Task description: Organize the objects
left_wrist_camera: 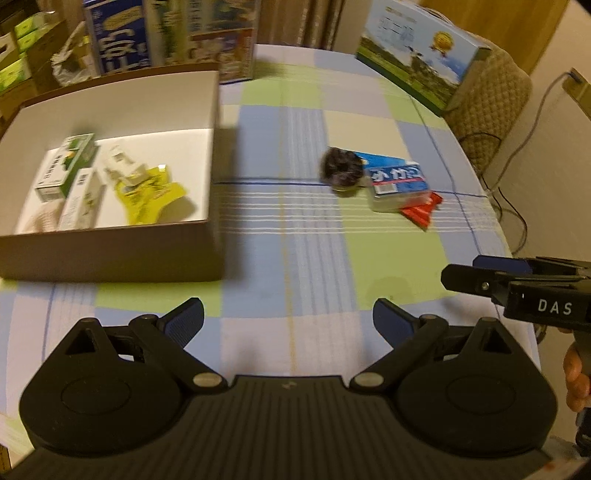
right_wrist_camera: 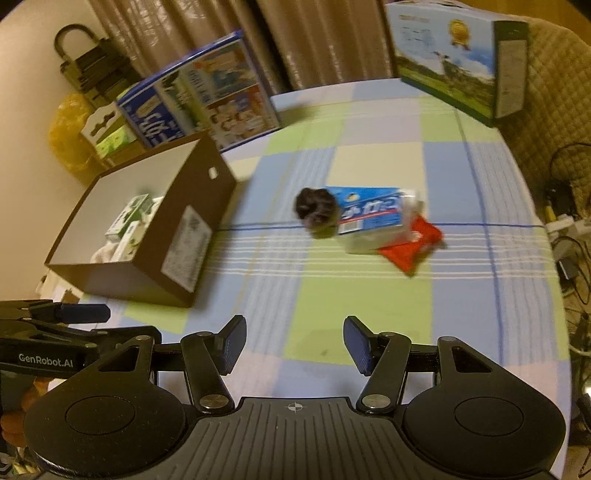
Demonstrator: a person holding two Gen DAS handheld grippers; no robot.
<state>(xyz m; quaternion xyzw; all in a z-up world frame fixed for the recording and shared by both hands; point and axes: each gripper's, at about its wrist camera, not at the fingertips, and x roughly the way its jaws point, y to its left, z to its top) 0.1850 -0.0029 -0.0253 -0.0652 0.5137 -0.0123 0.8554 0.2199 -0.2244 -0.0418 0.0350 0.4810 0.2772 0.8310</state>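
Note:
A brown cardboard box with a white inside stands at the left of the table; in it lie green-and-white cartons and a yellow packet. Out on the checked cloth sit a dark fuzzy round thing, a blue-and-white pack and a red packet, touching one another. My left gripper is open above the near cloth, holding nothing. My right gripper is open too, short of the cluster, and pokes into the left wrist view from the right.
Printed cartons stand behind the box, and a landscape-printed box sits at the far right edge. A padded chair and cables lie beyond the table's right rim.

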